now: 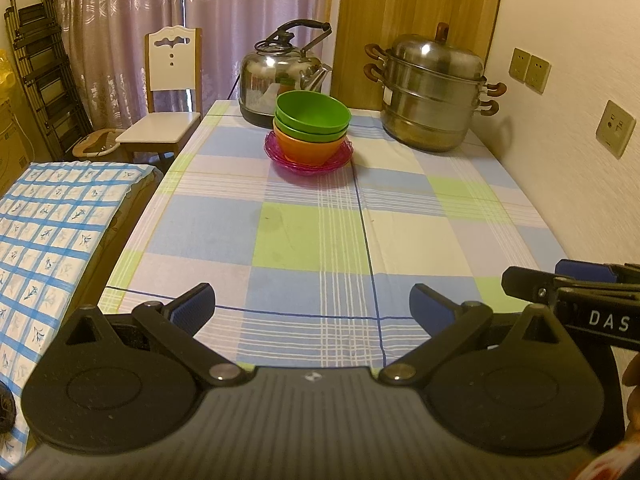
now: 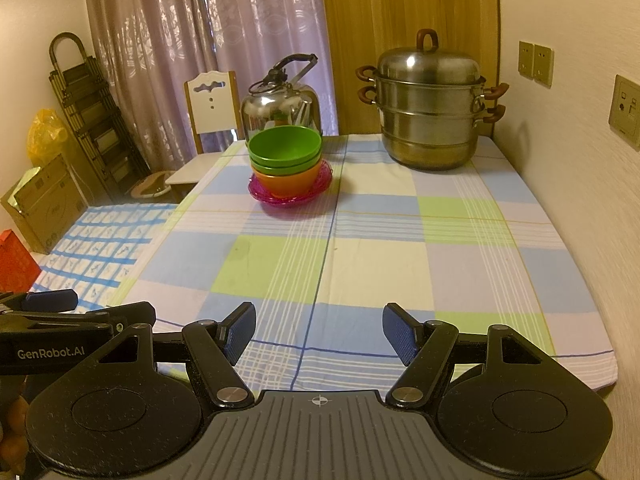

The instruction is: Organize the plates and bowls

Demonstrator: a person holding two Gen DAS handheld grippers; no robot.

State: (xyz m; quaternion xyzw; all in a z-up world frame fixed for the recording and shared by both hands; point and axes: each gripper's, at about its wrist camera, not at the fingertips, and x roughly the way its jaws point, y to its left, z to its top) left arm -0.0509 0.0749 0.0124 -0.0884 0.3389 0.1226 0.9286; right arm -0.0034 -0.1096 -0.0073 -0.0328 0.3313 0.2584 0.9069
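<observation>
Left gripper (image 1: 314, 306) fingers spread wide, nothing between them. Right gripper (image 2: 319, 334) the same, blue pads (image 2: 400, 334) apart and empty. Both hover over the near edge of the checked tablecloth (image 1: 312, 240), side by side. Far end of table — stack of bowls (image 1: 311, 128): two green nested in an orange one, sitting on a pink plate (image 1: 308, 158). Behind the stack a steel kettle (image 1: 280, 72); to its right a lidded steamer pot (image 1: 434, 92), well apart.
</observation>
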